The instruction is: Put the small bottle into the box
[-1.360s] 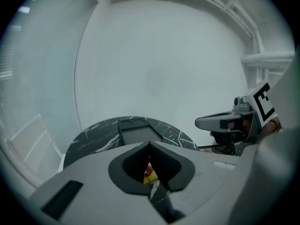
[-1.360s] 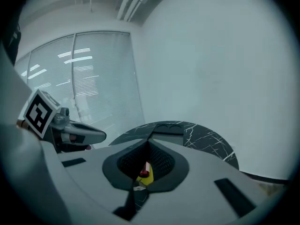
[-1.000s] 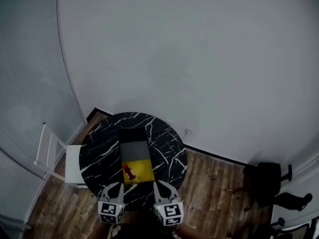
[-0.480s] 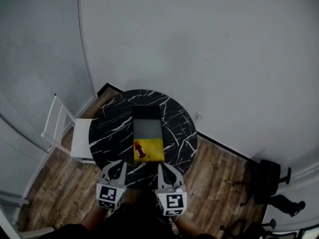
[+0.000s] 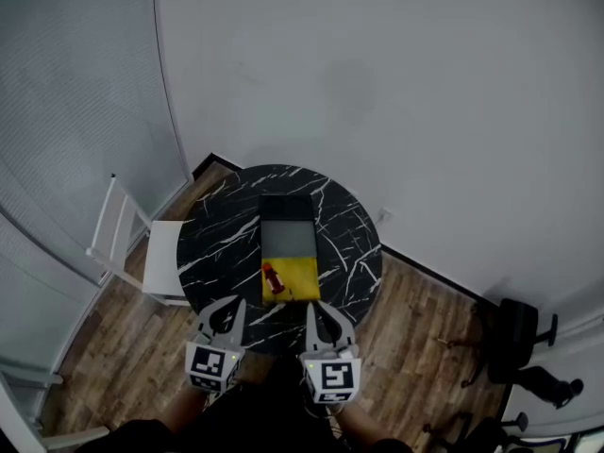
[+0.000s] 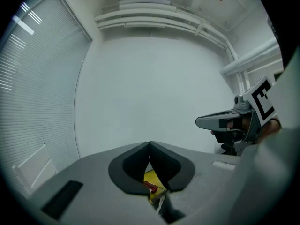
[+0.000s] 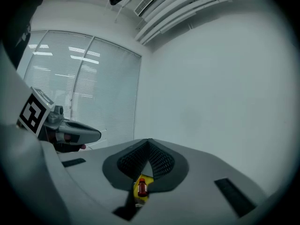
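At the far left of the head view, a white chair (image 5: 142, 258) stands on the wood floor (image 5: 94, 357), just beside a round black counter (image 5: 222, 243) with white veins.

Low in the frame, a little left of the middle, is the left gripper (image 5: 226, 308). It points at the near edge of the counter. Its jaws are closed, tip against tip, and nothing is between them.

Right in the middle of the counter lies a long box (image 5: 286, 239). Its far end is dark, its middle is grey and its near end is yellow. The small bottle (image 5: 272, 278) is red. It lies on its side on the yellow end, close to the left edge. Neither gripper touches it. In both gripper views the bottle shows far off, past the closed tips.

Low in the frame, a little right of the middle, is the right gripper (image 5: 317, 310). It sits beside the left one and points the same way. Its jaws are closed too, and they hold nothing.

At the lower right, well apart from the counter, a black chair (image 5: 514, 333) stands on the floor.
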